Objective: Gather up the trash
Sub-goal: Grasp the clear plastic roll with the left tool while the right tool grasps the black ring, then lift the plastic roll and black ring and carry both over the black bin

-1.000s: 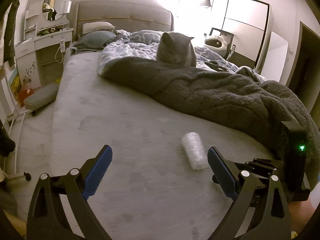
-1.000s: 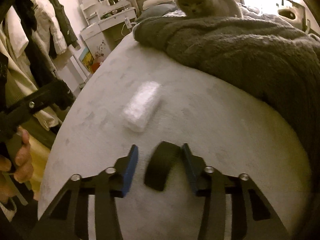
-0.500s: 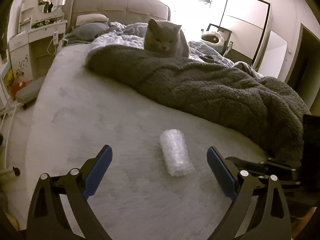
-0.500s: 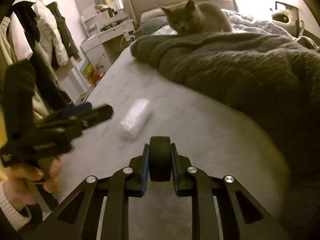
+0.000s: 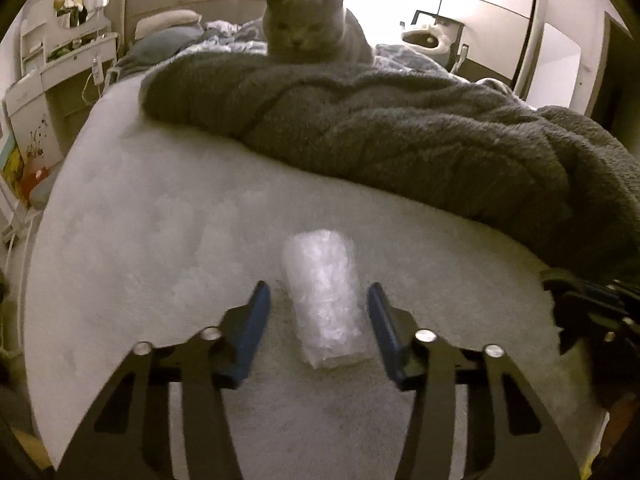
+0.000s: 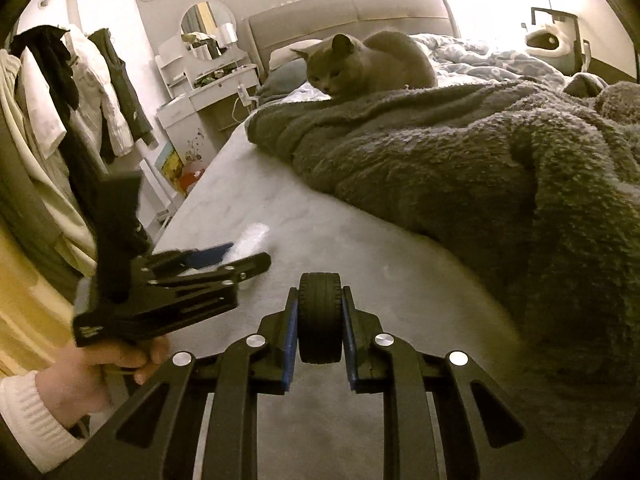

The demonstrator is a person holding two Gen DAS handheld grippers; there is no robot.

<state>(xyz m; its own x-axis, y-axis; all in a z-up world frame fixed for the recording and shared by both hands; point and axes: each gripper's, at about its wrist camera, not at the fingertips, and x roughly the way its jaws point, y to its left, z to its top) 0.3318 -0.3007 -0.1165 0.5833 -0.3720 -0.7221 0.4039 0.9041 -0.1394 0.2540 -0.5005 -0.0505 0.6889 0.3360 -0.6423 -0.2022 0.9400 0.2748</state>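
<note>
A roll of clear bubble wrap (image 5: 324,296) lies on the pale grey bed sheet (image 5: 160,248). My left gripper (image 5: 318,308) is open, its blue pads on either side of the roll, not touching it. It also shows in the right wrist view (image 6: 216,258), with the roll (image 6: 252,240) partly hidden behind it. My right gripper (image 6: 320,320) is shut on a small black toy tyre (image 6: 320,316) and holds it above the sheet, to the right of the left gripper.
A grey cat (image 5: 308,28) sits on a thick grey blanket (image 5: 400,136) heaped across the far and right side of the bed. A white dressing table (image 6: 200,92) and hanging clothes (image 6: 80,92) stand left of the bed.
My left gripper moved forward over the bubble wrap roll and its jaws narrowed around it. My right gripper closed on the black tyre and lifted it off the sheet.
</note>
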